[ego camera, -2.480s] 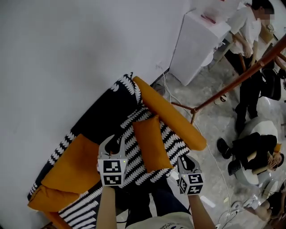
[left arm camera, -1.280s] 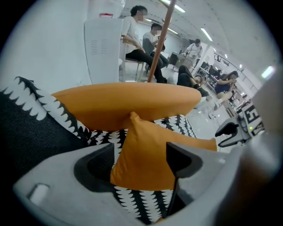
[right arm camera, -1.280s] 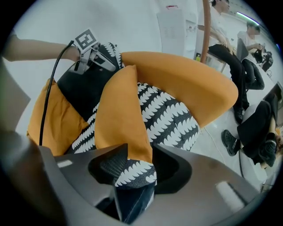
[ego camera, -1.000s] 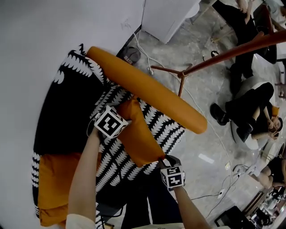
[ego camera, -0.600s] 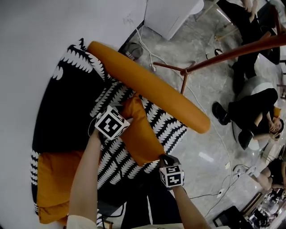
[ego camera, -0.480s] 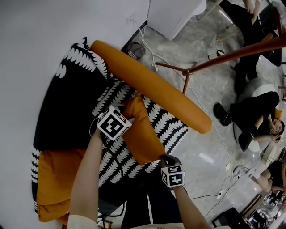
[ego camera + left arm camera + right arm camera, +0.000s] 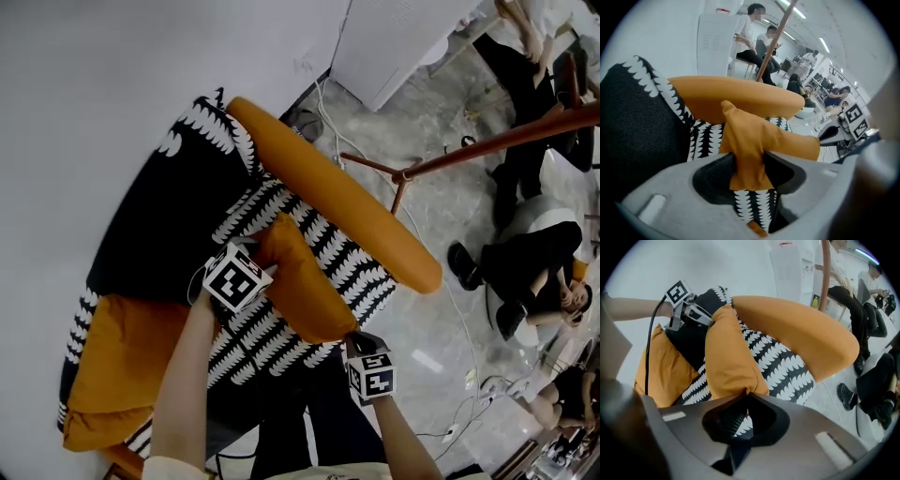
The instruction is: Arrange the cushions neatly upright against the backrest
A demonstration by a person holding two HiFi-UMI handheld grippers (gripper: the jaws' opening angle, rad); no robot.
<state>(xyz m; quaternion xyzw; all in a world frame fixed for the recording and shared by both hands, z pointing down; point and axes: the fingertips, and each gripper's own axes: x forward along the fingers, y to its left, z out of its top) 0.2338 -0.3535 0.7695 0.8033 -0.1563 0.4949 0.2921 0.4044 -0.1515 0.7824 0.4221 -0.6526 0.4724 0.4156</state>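
1. Reaching down over the sofa (image 7: 330,251), we hold both bare forearms steeply tilted. The left gripper (image 7: 255,251) is farther out and the right gripper (image 7: 354,341) is nearer to us, and both point sharply downward.
2. The left gripper's jaws have just been closing. They now pinch the bunched far corner of the small orange cushion (image 7: 302,289), and the fabric creases where they squeeze it.
3. The right gripper's jaws are pressed almost together on the thin seam at the cushion's near corner.
4. The cushion is a plump oblong of smooth orange cloth. It stretches between the two grippers, above the patterned seat and just left of the long rounded orange armrest (image 7: 339,204). We cannot tell whether its underside touches the seat.
5. The sofa's cover is black with rows of white leaf-shaped marks, while the backrest (image 7: 169,217) on the left is plain black fabric.
6. A larger orange cushion (image 7: 120,349) lies slumped at the sofa's near left end, well apart from the held one.
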